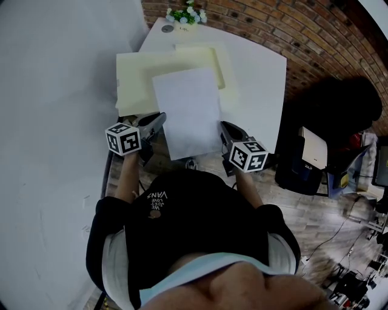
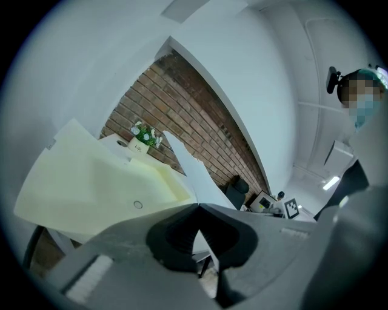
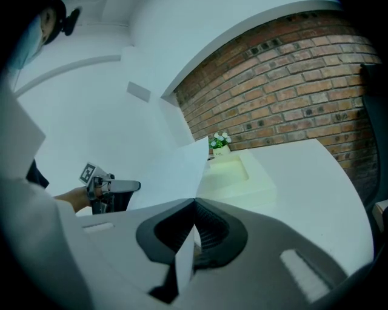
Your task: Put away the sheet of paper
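Head view: the black shirt (image 1: 182, 212) carries print that reads "VANS" upside down; the smaller lines beside it are too small to read. A white desk (image 1: 260, 79) stands in a corner between a plain white wall and a brick wall (image 1: 303, 36), over a wood-plank floor (image 1: 315, 206). On the desk lies an open pale yellow folder (image 1: 136, 75). A pot (image 1: 187, 15) of white flowers stands at the far corner. The sheet (image 1: 188, 109) hangs flat over the folder and the desk's near edge, held at both near corners. The left hand-held gripper (image 1: 159, 118) pinches its left side and the right hand-held gripper (image 1: 225, 128) its right side. Dark office gear stands to the right of the desk.

Left gripper view: the pot's label reads "Life". The jaws are pressed together on the sheet's corner, and the sheet rises from them as a thin white blade. The folder spreads out at the left, with the brick wall behind. The right hand-held gripper's marker cube shows at the far right.

Right gripper view: the jaws are clamped on the sheet's edge. The sheet runs away toward the left hand-held gripper, which a hand holds. The folder and pot lie beyond, on the white desk under the brick wall.
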Demonstrator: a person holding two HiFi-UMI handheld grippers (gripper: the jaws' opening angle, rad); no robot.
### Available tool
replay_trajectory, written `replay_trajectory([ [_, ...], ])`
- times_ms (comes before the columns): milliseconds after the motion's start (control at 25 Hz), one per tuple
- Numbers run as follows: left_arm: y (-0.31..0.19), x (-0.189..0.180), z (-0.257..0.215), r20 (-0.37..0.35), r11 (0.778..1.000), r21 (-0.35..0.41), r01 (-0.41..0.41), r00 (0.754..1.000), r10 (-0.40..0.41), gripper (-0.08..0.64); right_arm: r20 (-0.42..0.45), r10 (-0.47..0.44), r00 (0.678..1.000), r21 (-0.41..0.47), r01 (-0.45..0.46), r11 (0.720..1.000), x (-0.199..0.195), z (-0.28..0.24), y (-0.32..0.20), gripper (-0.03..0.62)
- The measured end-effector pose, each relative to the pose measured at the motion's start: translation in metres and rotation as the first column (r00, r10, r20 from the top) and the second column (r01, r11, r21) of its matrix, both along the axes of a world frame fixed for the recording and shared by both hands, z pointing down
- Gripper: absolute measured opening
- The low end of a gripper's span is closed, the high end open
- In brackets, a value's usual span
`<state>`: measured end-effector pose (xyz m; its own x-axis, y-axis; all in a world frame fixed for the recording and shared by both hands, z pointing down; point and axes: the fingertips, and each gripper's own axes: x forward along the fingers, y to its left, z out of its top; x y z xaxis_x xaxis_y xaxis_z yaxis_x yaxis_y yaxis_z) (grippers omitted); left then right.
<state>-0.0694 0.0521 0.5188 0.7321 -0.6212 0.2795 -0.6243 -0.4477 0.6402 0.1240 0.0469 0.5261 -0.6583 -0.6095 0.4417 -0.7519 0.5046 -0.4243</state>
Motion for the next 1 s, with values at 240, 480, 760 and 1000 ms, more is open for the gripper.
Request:
replay_trajectory([
  [240, -0.012, 0.008, 0.005, 0.000, 0.999, -0.014, 0.044, 0.999, -0.044, -0.002, 0.001, -0.041, 0.999, -0.009, 0.041, 0.999, 0.008, 0.005, -0.021, 0.000],
  [480, -0.019, 0.012, 0.009, 0.000, 0.997, -0.026, 0.079, 0.997, -0.079, -0.002, 0.007, -0.075, 0.997, -0.024, 0.076, 0.997, 0.012, 0.012, -0.036, 0.000],
  [760, -0.038, 0.002, 0.014, -0.003, 0.996, -0.033, 0.084, 0.996, -0.084, -0.002, 0.006, -0.078, 0.997, -0.031, 0.078, 0.996, 0.001, 0.016, -0.054, 0.000],
  [1000, -0.065, -0.010, 0.016, -0.014, 0.998, -0.038, 0.044, 0.999, -0.044, -0.002, -0.004, -0.032, 0.999, -0.028, 0.032, 0.999, -0.011, 0.014, -0.073, 0.000],
])
